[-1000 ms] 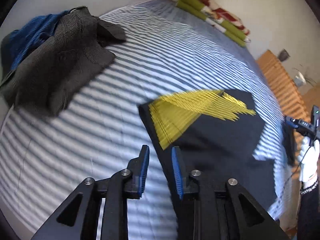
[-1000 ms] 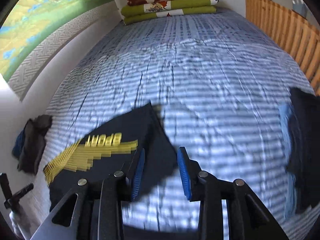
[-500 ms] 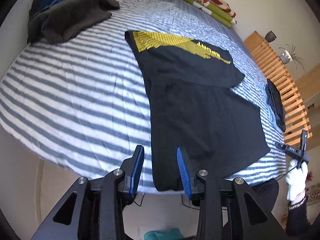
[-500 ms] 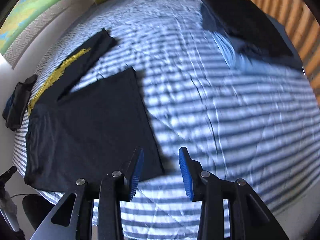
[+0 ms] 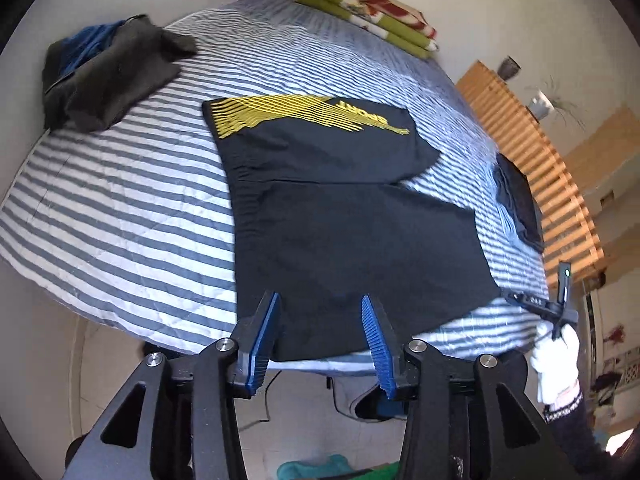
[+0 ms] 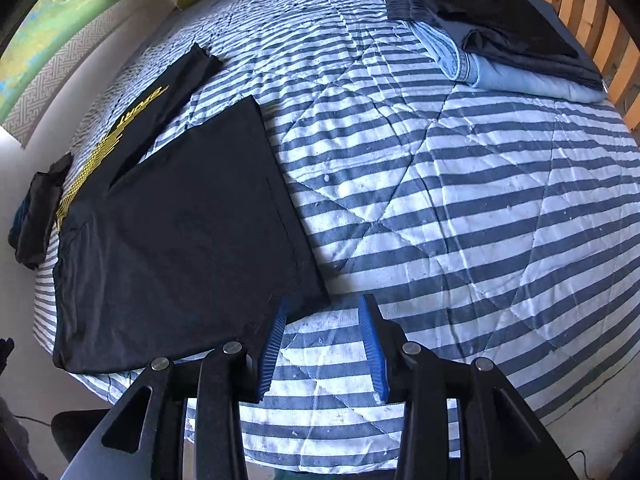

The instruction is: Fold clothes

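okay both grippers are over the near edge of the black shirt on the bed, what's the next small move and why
Probably lower both grippers onto the near hem of the black T-shirt with the yellow print. It lies flat on the striped quilt, top part already folded over. The left gripper is opening, nothing between its fingers; the right gripper hangs empty at the hem's corner.

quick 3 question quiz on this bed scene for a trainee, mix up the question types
1. True or false: the black t-shirt with the yellow print lies flat on the blue-and-white striped quilt.
2. Which sits on top of the folded stack by the wooden slats: (a) dark folded garment, (b) light blue folded jeans, (c) a white towel?
3. Fill in: the crumpled grey garment lies partly over a ____ one.

Key: 1 true; 2 a; 3 blue.
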Available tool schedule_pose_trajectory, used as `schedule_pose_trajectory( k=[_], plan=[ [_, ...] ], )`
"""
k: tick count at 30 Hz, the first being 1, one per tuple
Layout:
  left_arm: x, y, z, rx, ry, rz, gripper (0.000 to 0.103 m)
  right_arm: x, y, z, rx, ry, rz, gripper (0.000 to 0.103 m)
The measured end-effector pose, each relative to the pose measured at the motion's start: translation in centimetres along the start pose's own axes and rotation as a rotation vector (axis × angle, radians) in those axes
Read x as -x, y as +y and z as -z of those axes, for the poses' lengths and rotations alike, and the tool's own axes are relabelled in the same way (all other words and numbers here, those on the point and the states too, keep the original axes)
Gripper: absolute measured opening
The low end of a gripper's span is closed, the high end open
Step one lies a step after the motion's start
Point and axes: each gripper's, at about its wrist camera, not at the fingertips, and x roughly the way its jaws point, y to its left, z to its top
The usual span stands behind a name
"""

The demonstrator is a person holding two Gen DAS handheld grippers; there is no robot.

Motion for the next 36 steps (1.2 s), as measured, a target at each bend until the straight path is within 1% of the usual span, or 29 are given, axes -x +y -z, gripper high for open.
schedule_pose_trajectory(
  k=[3, 5, 9, 11, 15, 18, 21, 22, 24, 26, 28, 30, 34, 36],
  plan=[
    [-0.7, 0.0, 0.0, -0.016, 0.007, -0.034, 0.047, -0.5, 0.2, 0.5, 0.004, 0.002, 0.031, 0.035],
    [-2.1, 0.9, 0.2, -0.005, 0.033, -0.033, 0.047, -0.8, 0.2, 0.8, 0.002, 0.008, 0.047, 0.035],
    [-5.3, 3.1, 1.4, -0.002, 0.091, -0.078, 0.047, -1.3, 0.2, 0.7, -0.022, 0.026, 0.053, 0.037],
    [-6.6, 4.1, 2.2, 0.016, 0.119, -0.064, 0.047, -1.5, 0.3, 0.4, -0.028, 0.030, 0.048, 0.040],
    [-8.8, 5.4, 3.4, 0.034, 0.149, -0.052, 0.048, -1.6, 0.3, -0.2, -0.044, 0.038, 0.028, 0.042],
    [-10.1, 5.7, 4.1, 0.023, 0.168, -0.046, 0.047, -1.4, -0.4, -0.6, -0.079, 0.041, 0.003, 0.042],
    [-10.6, 5.1, 4.5, -0.025, 0.164, -0.068, 0.046, -1.3, -1.3, -0.9, -0.115, 0.046, -0.004, 0.043],
    [-10.7, 5.0, 4.6, -0.037, 0.165, -0.070, 0.041, -1.2, -1.5, -0.8, -0.124, 0.048, -0.012, 0.043],
    [-10.8, 4.9, 4.6, -0.048, 0.170, -0.071, 0.036, -1.2, -1.5, -0.8, -0.128, 0.052, -0.019, 0.043],
    [-10.9, 4.9, 4.5, -0.055, 0.174, -0.069, 0.034, -1.5, -1.1, -0.8, -0.116, 0.052, -0.005, 0.043],
    [-11.0, 4.9, 4.5, -0.060, 0.176, -0.066, 0.028, -1.9, -0.8, -0.8, -0.118, 0.057, -0.006, 0.043],
    [-11.0, 4.7, 4.5, -0.065, 0.175, -0.069, 0.028, -2.4, -0.3, -0.8, -0.116, 0.069, -0.016, 0.043],
    [-10.9, 4.6, 4.7, -0.071, 0.177, -0.063, 0.028, -2.6, 0.9, -0.8, -0.083, 0.065, -0.007, 0.043],
    [-10.6, 4.6, 4.8, -0.069, 0.177, -0.058, 0.028, -2.7, 1.4, -0.7, -0.061, 0.065, 0.000, 0.038]
  ],
)
